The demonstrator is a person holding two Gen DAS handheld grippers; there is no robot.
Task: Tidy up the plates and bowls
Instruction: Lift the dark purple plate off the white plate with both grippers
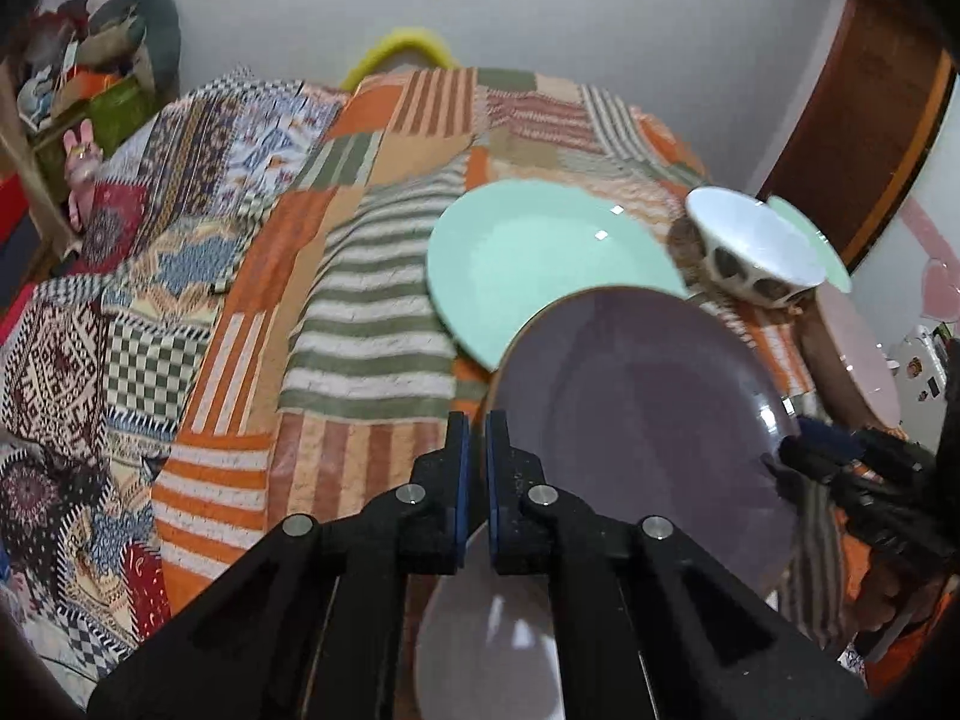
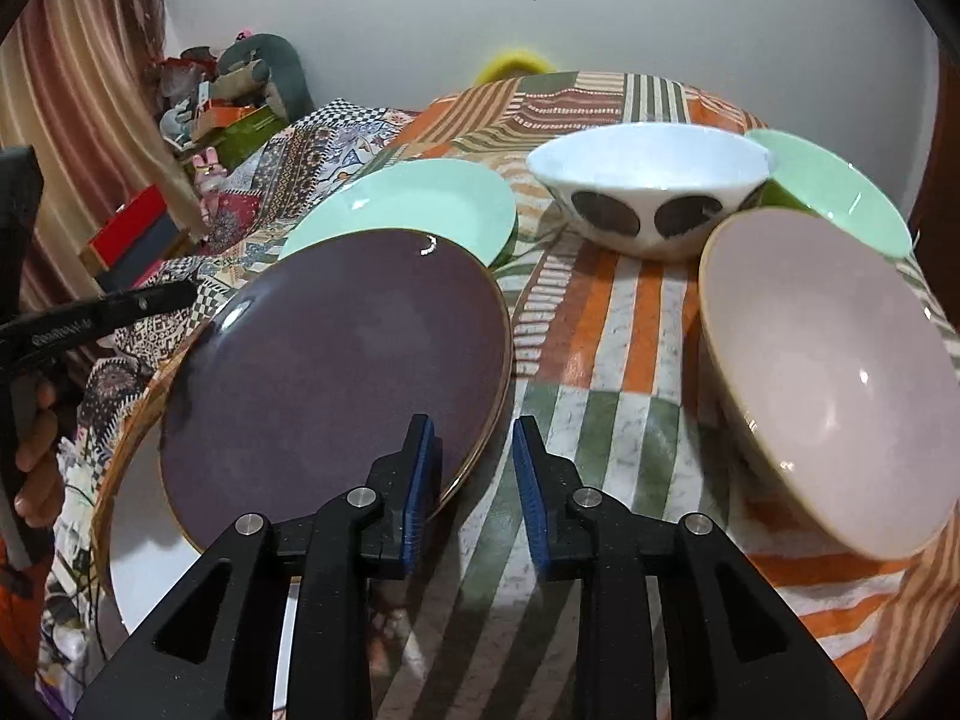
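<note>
A purple plate is tilted up, its left rim pinched between the pads of my left gripper. Under it lies a white plate. A mint plate lies behind on the bed. My right gripper is open, its left pad at the purple plate's right rim; it shows in the left wrist view. A white bowl with dark spots, a pink bowl and a mint bowl stand to the right.
Everything rests on a patchwork quilt covering a bed. A cluttered shelf with toys stands at the far left by a curtain. A wooden door is at the right. A yellow object sits behind the bed.
</note>
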